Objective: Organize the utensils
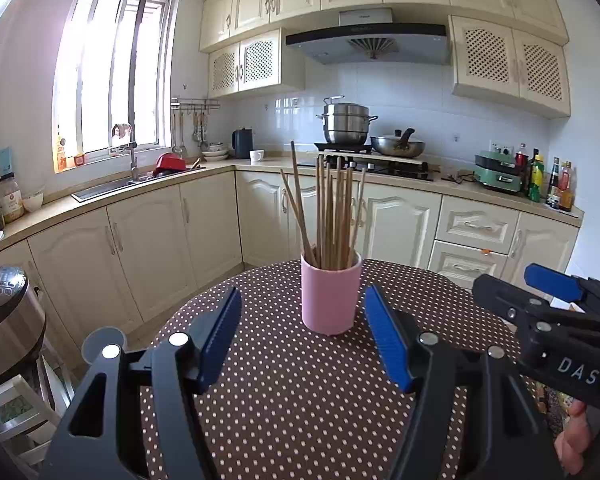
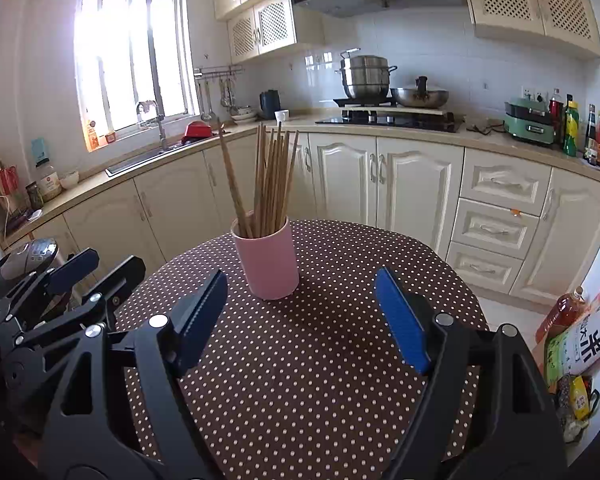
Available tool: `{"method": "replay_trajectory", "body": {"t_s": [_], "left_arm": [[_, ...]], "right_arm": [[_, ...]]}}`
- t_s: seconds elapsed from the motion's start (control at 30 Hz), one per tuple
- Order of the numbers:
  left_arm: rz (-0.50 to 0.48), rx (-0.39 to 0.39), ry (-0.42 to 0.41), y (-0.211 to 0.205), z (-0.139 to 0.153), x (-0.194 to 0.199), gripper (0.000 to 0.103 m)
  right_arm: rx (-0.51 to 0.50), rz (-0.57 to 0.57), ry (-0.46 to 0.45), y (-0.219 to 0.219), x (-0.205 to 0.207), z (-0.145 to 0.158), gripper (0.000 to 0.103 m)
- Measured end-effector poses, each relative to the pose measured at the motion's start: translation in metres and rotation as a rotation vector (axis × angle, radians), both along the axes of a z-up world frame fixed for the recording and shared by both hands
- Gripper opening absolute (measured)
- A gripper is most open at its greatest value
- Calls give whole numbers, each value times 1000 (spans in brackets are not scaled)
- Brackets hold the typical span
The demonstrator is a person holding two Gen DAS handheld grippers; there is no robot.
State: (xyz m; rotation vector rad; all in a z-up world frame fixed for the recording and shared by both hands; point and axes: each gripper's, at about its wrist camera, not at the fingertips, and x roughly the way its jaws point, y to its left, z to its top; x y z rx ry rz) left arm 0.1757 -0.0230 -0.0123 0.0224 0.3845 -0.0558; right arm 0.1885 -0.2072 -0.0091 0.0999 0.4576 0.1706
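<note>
From your left wrist cam, your left gripper (image 1: 303, 338) was spread wide with nothing between the blue pads (image 1: 220, 334). The pink cup (image 1: 331, 294) stood upright on the polka-dot table (image 1: 284, 408), just past the fingertips and pretty much centred between them, not touching either one. The wooden chopsticks (image 1: 332, 212) were bunched up standing in the cup, with one leaning off to the left. Your right gripper (image 1: 540, 304) poked in from the right edge, well off to the side of the cup.

From the right wrist cam, your right gripper (image 2: 302, 320) was released too, jaws wide apart and holding nothing. The cup (image 2: 267, 262) sat a bit left of centre ahead of it, chopsticks (image 2: 272, 180) fanned out of the top. Your left gripper (image 2: 72, 284) showed at the left edge, beside the table (image 2: 320, 380).
</note>
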Motion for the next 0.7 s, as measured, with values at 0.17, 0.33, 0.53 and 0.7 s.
{"method": "replay_trajectory", "body": {"t_s": [0.17, 0.33, 0.53, 0.7], "left_arm": [[6, 2, -21, -5, 4, -40, 68], [9, 12, -47, -7, 13, -69, 70], [30, 12, -88, -7, 23, -98, 74], [41, 17, -108, -7, 30, -110, 75]], "right_arm": [[-27, -20, -50, 1, -37, 3, 80], [-43, -42, -72, -1, -65, 6, 80], [-61, -56, -134, 0, -98, 18, 82], [-64, -51, -164, 2, -113, 26, 83]]}}
